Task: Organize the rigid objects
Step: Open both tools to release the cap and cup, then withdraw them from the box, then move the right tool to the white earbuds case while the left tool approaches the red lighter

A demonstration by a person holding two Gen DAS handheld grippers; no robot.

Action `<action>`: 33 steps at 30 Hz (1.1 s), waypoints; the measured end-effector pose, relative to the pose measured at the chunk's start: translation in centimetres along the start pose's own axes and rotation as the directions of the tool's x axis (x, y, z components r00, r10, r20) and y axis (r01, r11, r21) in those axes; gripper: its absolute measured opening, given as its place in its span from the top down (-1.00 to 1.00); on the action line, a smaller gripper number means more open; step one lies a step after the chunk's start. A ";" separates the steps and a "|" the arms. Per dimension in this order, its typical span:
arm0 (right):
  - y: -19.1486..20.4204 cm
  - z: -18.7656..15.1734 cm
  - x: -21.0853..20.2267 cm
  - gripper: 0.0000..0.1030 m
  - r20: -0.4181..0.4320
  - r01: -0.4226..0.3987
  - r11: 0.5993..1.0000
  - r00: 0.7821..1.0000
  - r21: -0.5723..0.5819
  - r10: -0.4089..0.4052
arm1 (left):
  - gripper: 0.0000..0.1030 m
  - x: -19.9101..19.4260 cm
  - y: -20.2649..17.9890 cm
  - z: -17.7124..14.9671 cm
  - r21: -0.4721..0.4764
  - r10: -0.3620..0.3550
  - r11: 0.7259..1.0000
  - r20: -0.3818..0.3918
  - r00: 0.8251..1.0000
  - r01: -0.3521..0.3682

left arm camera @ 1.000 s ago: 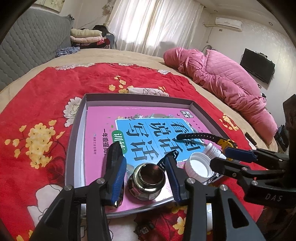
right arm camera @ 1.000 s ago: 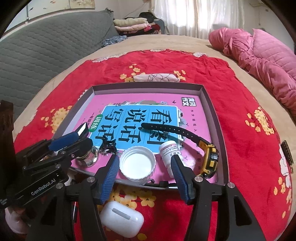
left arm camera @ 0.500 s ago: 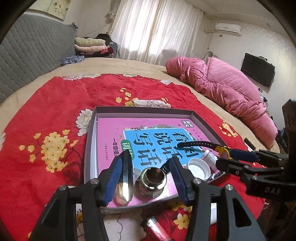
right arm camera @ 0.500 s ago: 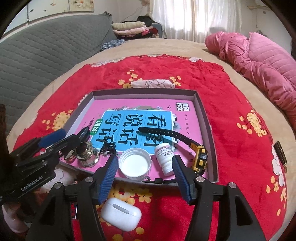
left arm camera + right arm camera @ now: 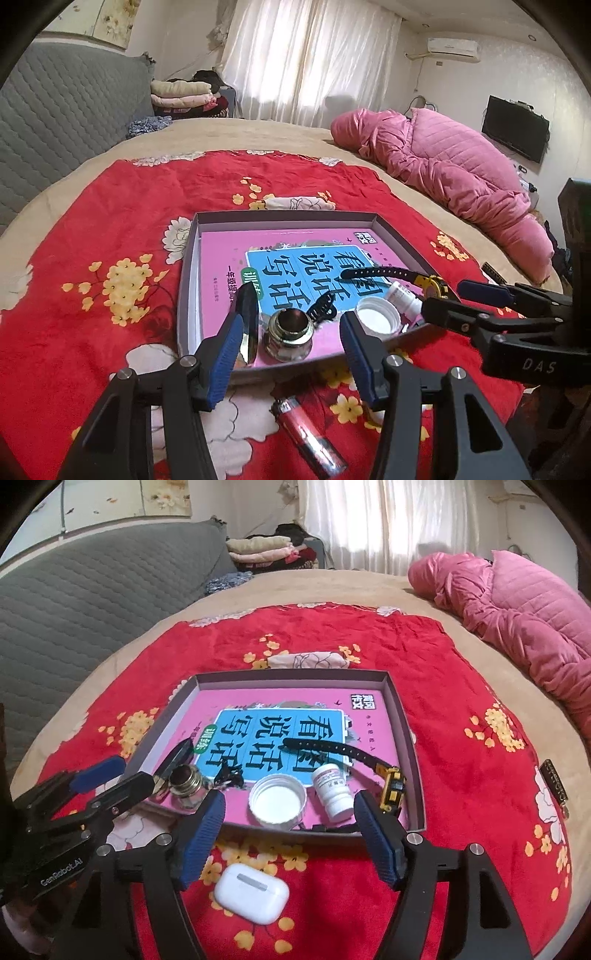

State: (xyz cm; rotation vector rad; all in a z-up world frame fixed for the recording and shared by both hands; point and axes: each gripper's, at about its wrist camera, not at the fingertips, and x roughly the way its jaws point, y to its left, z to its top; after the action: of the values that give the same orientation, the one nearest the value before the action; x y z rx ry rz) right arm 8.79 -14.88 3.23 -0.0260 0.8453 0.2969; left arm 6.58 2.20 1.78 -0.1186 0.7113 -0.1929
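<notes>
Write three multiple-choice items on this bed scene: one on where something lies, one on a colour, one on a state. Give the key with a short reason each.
1. Where does the white earbud case lie?
A. inside the tray
B. on the red blanket, in front of the tray
C. on the pink quilt

2. What colour is the wristwatch body?
A. yellow and black
B. green
C. silver

3. How does the small pill bottle rest?
A. upright
B. held in a tool
C. on its side

Key: 1 B, the case sits on the blanket outside the tray's near wall. 2 A, yellow casing with a black strap. 3 C, it lies flat on the book, beside the white lid.
</notes>
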 end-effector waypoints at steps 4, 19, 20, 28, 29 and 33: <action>0.4 -0.4 -0.6 -0.43 0.005 -0.017 1.000 1.000 -0.007 0.017 | -0.05 -1.0 -0.1 -0.4 -0.008 0.019 1.000 -0.004 1.000 -0.019; 1.1 -2.5 -2.0 -0.44 0.002 -0.051 0.997 0.999 -0.055 0.051 | -0.05 -2.4 -0.2 -2.1 -0.033 0.066 0.997 -0.079 0.995 -0.069; 1.2 -2.8 -2.1 -0.44 0.003 -0.048 0.997 0.999 -0.067 0.048 | -0.05 -2.5 -0.2 -2.2 -0.031 0.066 0.997 -0.082 0.994 -0.069; 1.4 -4.2 -2.1 -0.44 -0.029 -0.066 0.993 0.998 -0.101 0.063 | -0.05 -2.3 -1.1 -3.5 -0.023 0.048 0.998 -0.151 0.987 -0.052; 1.4 -4.4 -2.0 -0.44 -0.038 -0.067 0.992 0.997 -0.103 0.063 | -0.05 -2.2 -1.2 -3.6 -0.024 0.045 0.998 -0.157 0.986 -0.050; 1.2 -5.2 -1.4 -0.44 -0.064 -0.071 0.992 0.996 -0.106 0.065 | -0.05 -1.6 -1.3 -4.2 -0.038 0.031 0.998 -0.196 0.980 -0.040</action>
State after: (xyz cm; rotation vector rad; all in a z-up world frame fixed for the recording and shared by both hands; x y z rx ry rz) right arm 3.83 -14.79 0.90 -0.1081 0.8903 0.4080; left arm 2.42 1.10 -0.14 -0.1282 0.9132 -0.1567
